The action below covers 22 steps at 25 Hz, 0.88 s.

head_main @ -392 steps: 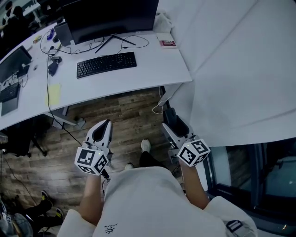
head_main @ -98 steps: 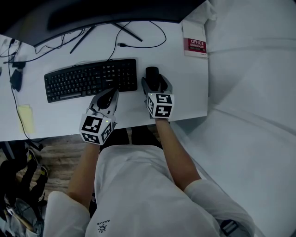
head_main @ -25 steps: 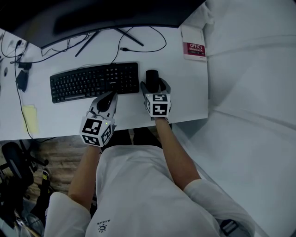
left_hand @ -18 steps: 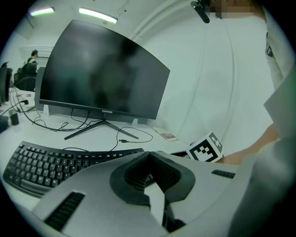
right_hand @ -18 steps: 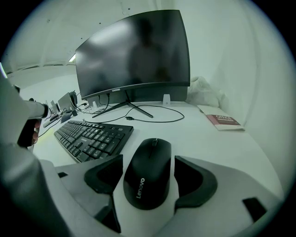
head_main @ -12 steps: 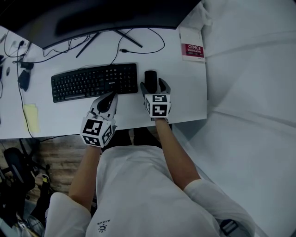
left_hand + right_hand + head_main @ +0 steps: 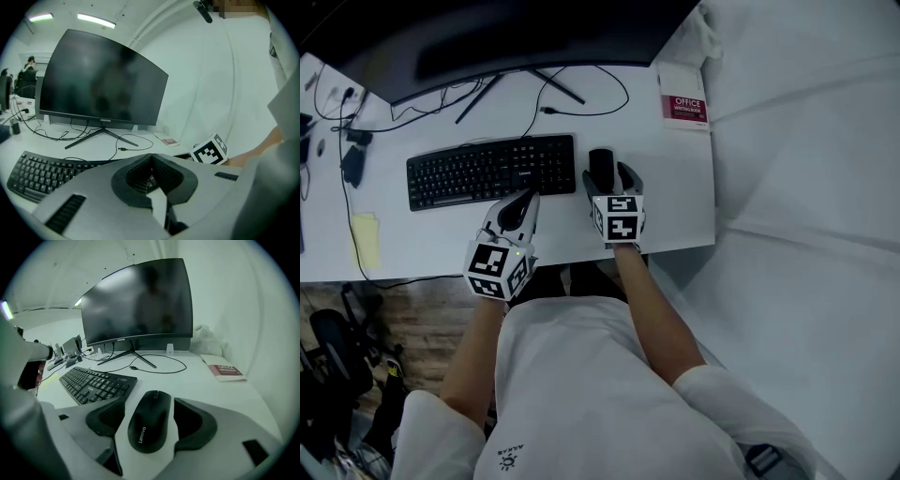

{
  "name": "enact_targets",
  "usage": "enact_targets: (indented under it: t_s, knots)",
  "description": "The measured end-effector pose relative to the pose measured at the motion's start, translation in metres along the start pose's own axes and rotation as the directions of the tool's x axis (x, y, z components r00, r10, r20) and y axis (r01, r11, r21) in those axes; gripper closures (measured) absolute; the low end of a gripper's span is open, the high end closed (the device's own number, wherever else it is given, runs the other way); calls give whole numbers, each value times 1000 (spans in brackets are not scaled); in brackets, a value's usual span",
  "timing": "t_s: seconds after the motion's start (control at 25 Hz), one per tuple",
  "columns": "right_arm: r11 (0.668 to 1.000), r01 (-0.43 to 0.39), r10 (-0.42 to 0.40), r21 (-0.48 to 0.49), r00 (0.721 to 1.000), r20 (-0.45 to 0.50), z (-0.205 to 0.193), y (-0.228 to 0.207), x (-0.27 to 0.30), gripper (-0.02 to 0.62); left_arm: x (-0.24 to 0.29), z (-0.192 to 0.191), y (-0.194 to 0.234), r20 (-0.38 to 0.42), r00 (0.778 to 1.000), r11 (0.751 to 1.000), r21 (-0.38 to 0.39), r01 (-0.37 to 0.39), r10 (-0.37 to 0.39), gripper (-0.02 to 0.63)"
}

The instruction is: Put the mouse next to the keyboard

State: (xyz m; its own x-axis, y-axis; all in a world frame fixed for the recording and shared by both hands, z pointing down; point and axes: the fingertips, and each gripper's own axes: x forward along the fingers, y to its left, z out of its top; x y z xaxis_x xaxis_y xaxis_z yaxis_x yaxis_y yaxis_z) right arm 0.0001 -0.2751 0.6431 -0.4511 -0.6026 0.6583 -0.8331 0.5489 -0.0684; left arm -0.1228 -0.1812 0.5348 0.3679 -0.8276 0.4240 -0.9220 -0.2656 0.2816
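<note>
White desk [image 7: 670,202] under a dark monitor [image 7: 506,37], red-covered booklet [image 7: 682,105] at upper right. Near frame centre, black mouse [image 7: 601,166]: lies flat on the desktop, just right of the keyboard [image 7: 487,172], close but apart. Right gripper [image 7: 608,178] around it, jaws wide, not yet pinching. Left gripper [image 7: 525,199] below the keyboard's right end, jaws together on nothing. Looks light, rigid, smooth-shelled, so probably prone to slipping; best pinched low on both long sides, mid-body.

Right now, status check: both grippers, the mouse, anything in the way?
Left gripper shut, empty. Right gripper open, jaws either side of black oval mouse. Mouse flat on white desk, beside black keyboard. Nothing blocking.
</note>
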Motion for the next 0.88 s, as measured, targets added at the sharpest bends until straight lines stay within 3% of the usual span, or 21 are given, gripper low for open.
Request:
enact_targets:
  t_s: [0.2, 0.88]
  knots:
    - [1000, -25, 25, -4, 1000, 4, 5, 1, -6, 267, -1, 7, -6, 6, 1000, 1000, 6, 1, -1, 595]
    - [995, -96, 98, -28, 993, 64, 27, 1, -41, 425, -6, 48, -32, 73, 997, 999, 51, 12, -16, 595]
